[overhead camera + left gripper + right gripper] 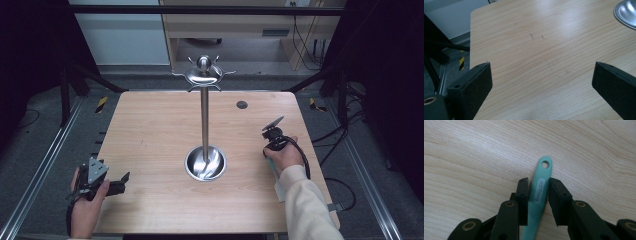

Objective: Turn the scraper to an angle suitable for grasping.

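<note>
The right gripper (538, 187) is lying nearest the lens in its own view, its jaws standing on either side of a mint-green handle (539, 192) lying flat on the worktop (474, 157). The handle is running up between the jaws, its holed end poking out past their tips. The jaws are sitting close against it, but whether they are actually pressing on it cannot be told. The left gripper (541, 82) is hovering with jaws spread wide and released, bare wood between them; the rim of a steel stand's base (626, 15) is showing beyond the right-hand jaw.
</note>
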